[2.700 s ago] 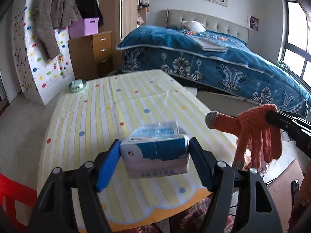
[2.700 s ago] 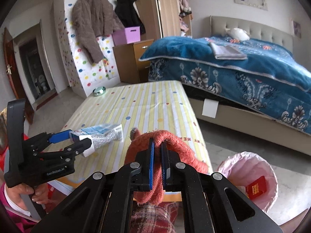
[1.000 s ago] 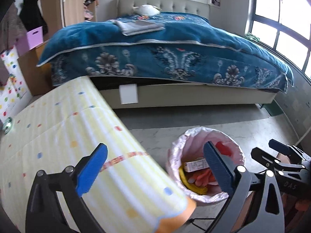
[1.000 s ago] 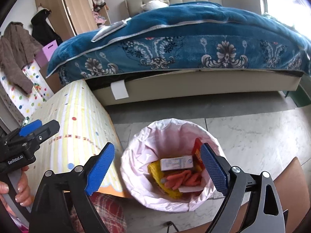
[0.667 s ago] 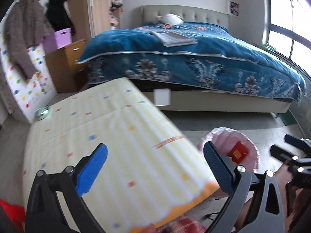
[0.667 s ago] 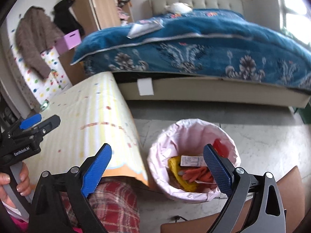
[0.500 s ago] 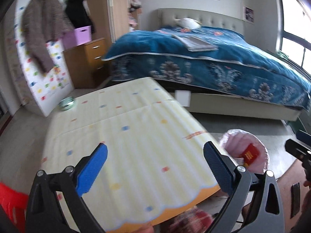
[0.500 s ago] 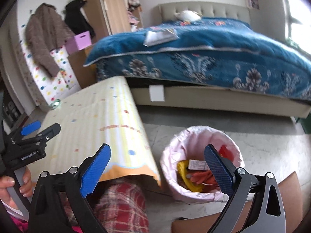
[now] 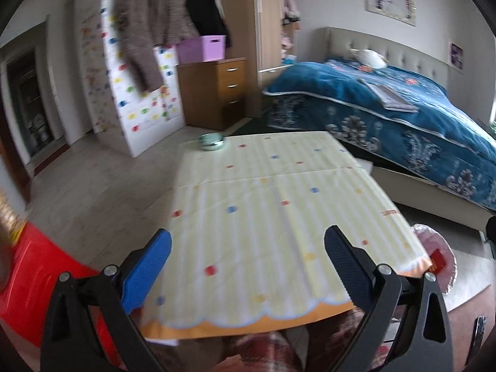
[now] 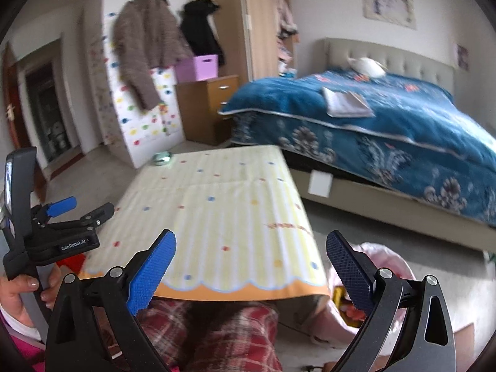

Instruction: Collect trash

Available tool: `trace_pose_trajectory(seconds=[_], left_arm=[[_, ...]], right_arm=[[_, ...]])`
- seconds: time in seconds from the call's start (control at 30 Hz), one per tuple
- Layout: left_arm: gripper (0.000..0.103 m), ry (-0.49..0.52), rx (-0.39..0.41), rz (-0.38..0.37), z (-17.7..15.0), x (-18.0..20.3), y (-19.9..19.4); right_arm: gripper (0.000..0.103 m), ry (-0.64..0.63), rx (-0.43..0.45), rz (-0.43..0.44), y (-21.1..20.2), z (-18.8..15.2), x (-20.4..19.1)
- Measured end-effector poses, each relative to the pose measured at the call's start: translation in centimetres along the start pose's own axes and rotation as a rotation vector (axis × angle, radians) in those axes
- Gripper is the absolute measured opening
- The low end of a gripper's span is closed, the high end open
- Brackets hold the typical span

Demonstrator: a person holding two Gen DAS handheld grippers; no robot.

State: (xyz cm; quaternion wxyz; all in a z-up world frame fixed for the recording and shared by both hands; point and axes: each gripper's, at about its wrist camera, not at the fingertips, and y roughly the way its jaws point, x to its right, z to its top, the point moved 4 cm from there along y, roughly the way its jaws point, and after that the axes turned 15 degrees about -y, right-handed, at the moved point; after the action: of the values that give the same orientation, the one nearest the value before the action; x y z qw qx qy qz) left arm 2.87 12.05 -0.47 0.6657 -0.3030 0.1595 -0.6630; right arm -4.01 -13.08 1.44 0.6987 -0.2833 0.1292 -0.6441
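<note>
Left gripper (image 9: 248,249) and right gripper (image 10: 251,252) both gaping empty over the striped table (image 9: 266,204), pink-lined bin (image 10: 384,260) beside its corner, apparently holding trash

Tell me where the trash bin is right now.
The pink-lined trash bin stands on the floor by the table's near right corner, between table and bed; the right gripper's right finger partly hides it.
</note>
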Motion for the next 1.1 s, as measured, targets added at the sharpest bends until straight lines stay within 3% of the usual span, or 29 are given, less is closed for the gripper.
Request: trace_pose_trajectory(seconds=[0.23, 1.1], left_arm=[[0.096, -0.058, 0.006, 0.072, 0.1, -4.3, -1.0], [0.096, -0.048, -0.032, 0.098, -0.5, -4.0, 0.5]], right_arm=[[0.096, -0.056, 0.020, 0.037, -0.1, 2.2, -3.4], [0.096, -0.043, -0.018, 0.070, 1.0, 1.2, -3.6]])
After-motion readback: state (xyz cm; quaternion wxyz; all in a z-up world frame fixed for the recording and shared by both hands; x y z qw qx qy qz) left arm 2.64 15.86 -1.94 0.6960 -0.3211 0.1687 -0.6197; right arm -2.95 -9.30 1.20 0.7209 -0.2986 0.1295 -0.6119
